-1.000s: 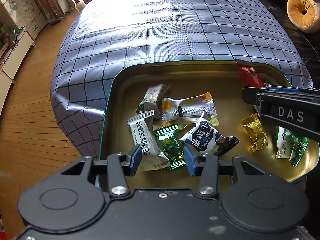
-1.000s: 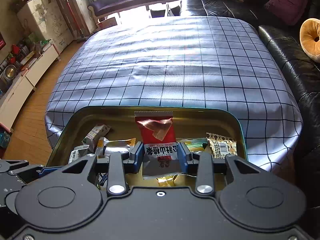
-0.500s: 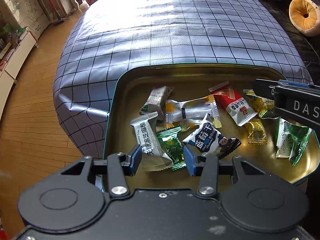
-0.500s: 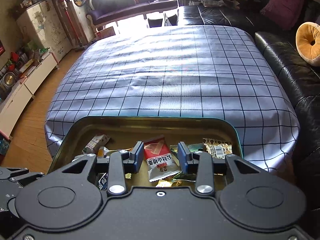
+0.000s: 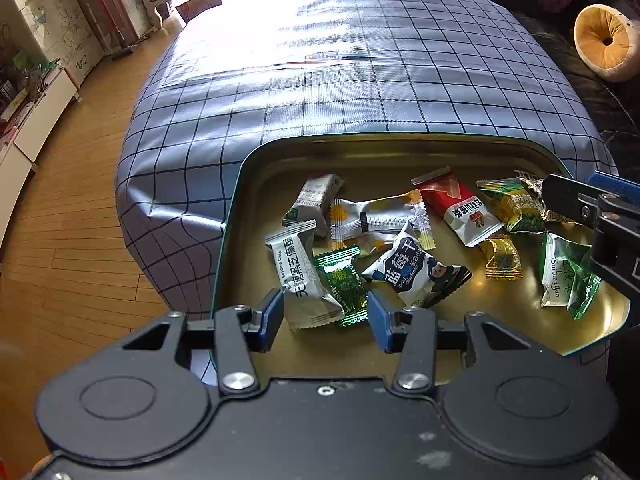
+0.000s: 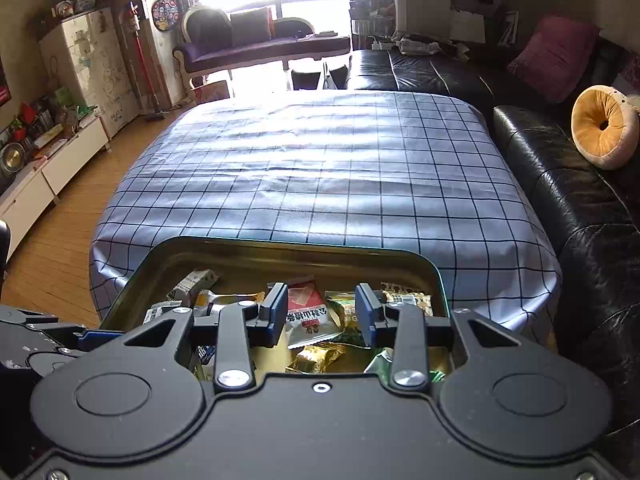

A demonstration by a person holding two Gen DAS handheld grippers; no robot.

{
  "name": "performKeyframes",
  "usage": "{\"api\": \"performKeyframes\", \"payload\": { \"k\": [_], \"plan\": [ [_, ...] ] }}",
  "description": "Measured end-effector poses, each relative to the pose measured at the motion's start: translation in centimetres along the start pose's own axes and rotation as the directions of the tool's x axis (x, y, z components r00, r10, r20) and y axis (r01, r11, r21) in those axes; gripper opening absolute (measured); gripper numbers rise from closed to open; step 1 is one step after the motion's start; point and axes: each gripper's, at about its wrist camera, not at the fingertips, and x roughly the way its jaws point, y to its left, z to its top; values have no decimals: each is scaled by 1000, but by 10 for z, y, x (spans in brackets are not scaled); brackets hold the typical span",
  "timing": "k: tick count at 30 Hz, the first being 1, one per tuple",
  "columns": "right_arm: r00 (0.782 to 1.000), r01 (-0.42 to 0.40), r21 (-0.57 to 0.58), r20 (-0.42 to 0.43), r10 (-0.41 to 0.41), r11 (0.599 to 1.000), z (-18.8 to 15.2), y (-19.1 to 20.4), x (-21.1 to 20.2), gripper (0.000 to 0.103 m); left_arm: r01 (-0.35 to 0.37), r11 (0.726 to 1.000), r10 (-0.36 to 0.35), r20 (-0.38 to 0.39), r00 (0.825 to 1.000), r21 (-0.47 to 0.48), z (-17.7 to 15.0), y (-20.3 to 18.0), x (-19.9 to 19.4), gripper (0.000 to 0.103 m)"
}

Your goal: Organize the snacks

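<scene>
The right gripper (image 6: 321,312) is standing with its jaws spread and nothing between the pads; the red packet (image 6: 307,312) is lying in the tin below the gap, not pinched. The left gripper (image 5: 323,318) is also standing spread and empty, hovering over the near part of the tin with the white sesame-crisp packet (image 5: 300,272) and a green foil candy (image 5: 344,286) showing through the gap below.

The snacks are all lying inside a gold metal tin (image 5: 240,208) with a teal rim, sitting at the near edge of a table covered in a blue checked cloth (image 5: 340,72). In the left wrist view, taking the tin as a clock face, the red packet (image 5: 456,204) is resting at about one o'clock, a blue-and-white packet (image 5: 408,268) near the centre, a small gold candy (image 5: 502,258) at about three, and a green packet (image 5: 564,272) farther toward four. The right gripper's finger is showing at the tin's two-to-three o'clock edge, above the sweets there.

Judging by this, a drop-off into the tin is complete. No loose snack is showing on the cloth, though the near table edge is hidden, so more may be lying out of view. The next move calls for locating any remaining snack, or otherwise closing up.
</scene>
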Motion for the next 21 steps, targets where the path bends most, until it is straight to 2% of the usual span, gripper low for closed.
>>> {"api": "performKeyframes", "payload": {
  "k": [5, 10, 15, 17, 21],
  "plan": [
    [1000, 19, -1, 0, -19, 1000, -9, 3, -9, 46, -5, 1000, 5, 32, 999, 2, -9, 1, -10, 48],
    [999, -44, 76, -20, 46, 996, -20, -4, -12, 46, -8, 1000, 8, 69, 998, 3, -18, 3, -20, 48],
    [994, -113, 175, 22, 111, 978, -35, -14, -20, 51, -2, 1000, 2, 84, 996, -1, -25, 5, -25, 48],
    [995, -105, 193, 19, 103, 976, -37, -15, -24, 51, 1, 1000, -1, 88, 996, 0, -29, 5, -26, 48],
    [997, -72, 144, 45, 66, 987, -43, -10, -33, 51, 12, 1000, -13, 97, 995, 4, -36, 4, -28, 48]
  ]
}}
